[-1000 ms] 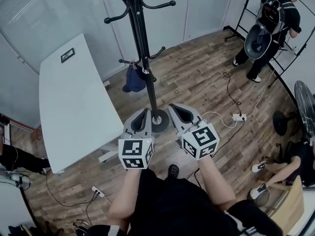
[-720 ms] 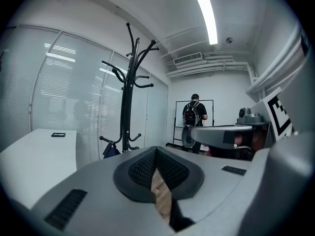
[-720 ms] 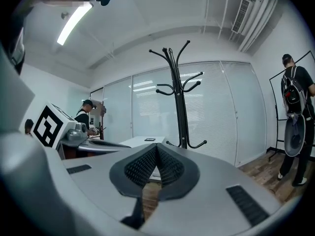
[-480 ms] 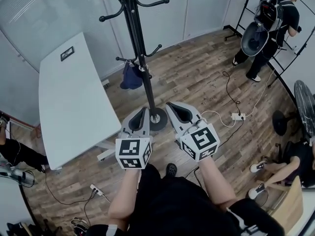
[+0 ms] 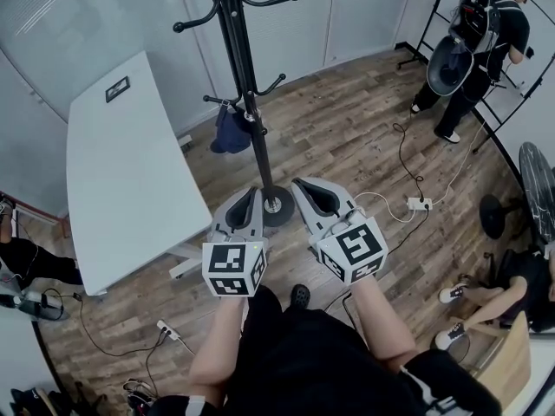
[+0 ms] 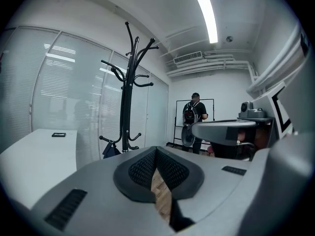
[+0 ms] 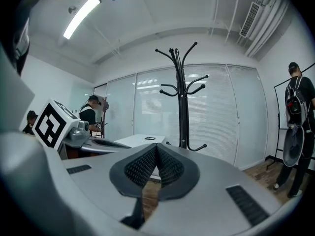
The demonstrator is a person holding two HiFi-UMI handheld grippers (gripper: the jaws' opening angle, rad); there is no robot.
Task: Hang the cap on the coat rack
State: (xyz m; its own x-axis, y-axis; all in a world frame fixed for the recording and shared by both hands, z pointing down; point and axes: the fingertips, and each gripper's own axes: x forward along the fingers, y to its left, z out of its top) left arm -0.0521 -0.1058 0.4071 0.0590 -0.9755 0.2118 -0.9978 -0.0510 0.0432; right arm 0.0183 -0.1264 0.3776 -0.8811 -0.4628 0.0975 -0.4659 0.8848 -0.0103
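A dark blue cap (image 5: 230,133) hangs from a low hook on the black coat rack (image 5: 247,102), whose round base (image 5: 276,208) rests on the wooden floor. In the left gripper view the cap (image 6: 110,150) shows beside the rack's pole (image 6: 126,112). My left gripper (image 5: 245,209) is shut and holds nothing, just short of the rack's base. To its right, my right gripper (image 5: 316,196) is also shut and empty. The rack (image 7: 183,102) stands ahead in the right gripper view.
A white table (image 5: 126,180) stands to the left of the rack. A person with a backpack (image 5: 473,42) stands at the far right by a black frame. A white power strip (image 5: 421,204) and cables lie on the floor to the right. Glass walls with blinds close off the back.
The view has shifted slightly, so the rack and table sit a little further left and up. Both grippers stay shut in the same places.
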